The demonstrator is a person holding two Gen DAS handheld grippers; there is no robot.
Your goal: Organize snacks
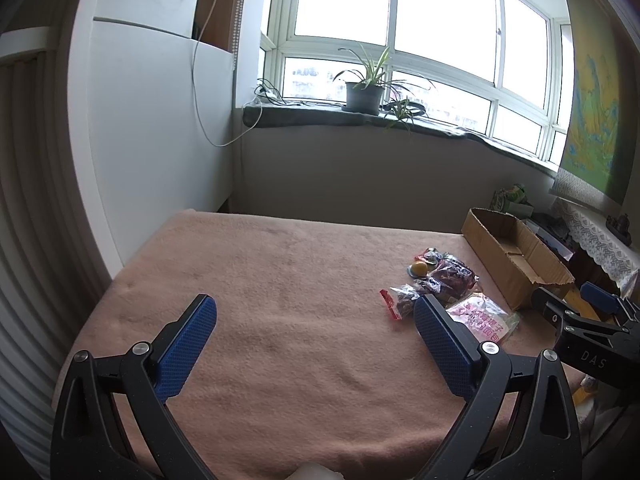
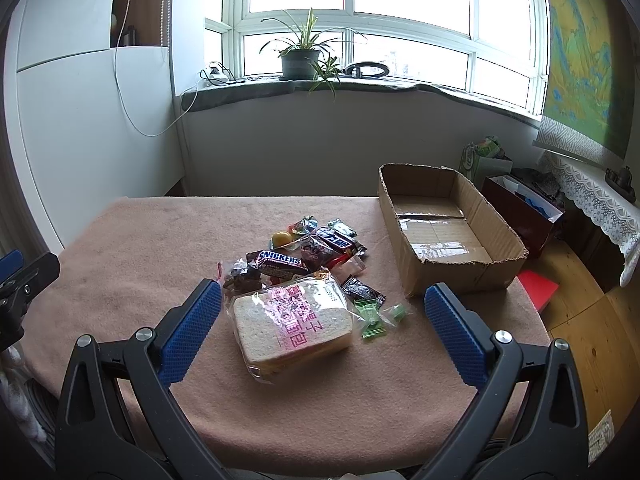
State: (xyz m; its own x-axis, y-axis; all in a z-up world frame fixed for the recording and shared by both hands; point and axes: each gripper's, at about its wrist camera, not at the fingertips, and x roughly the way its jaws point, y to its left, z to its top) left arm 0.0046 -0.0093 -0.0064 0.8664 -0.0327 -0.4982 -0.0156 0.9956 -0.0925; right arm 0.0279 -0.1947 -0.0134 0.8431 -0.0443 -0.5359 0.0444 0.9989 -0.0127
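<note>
A heap of snacks lies on the pink-covered table (image 2: pixel 160 240): a bagged sandwich bread (image 2: pixel 294 330) at the front, a Snickers bar (image 2: pixel 280 261), a small yellow jelly cup (image 2: pixel 281 238), green candies (image 2: pixel 374 320) and other wrappers. An open, empty cardboard box (image 2: pixel 440 232) stands to their right. My right gripper (image 2: pixel 322 300) is open above the table, with the bread between and below its fingers, untouched. My left gripper (image 1: pixel 316 314) is open over bare cloth, left of the snack heap (image 1: pixel 444 280). The box (image 1: pixel 516 256) and the right gripper (image 1: pixel 576 304) show at the right of the left wrist view.
A wall with a windowsill and potted plant (image 2: pixel 302 56) stands behind the table. A white cabinet (image 1: pixel 152 128) is at the left. Right of the table are bags (image 2: pixel 520 208) and a red item (image 2: pixel 538 288) on the wooden floor, plus a lace-covered shelf (image 2: pixel 592 200).
</note>
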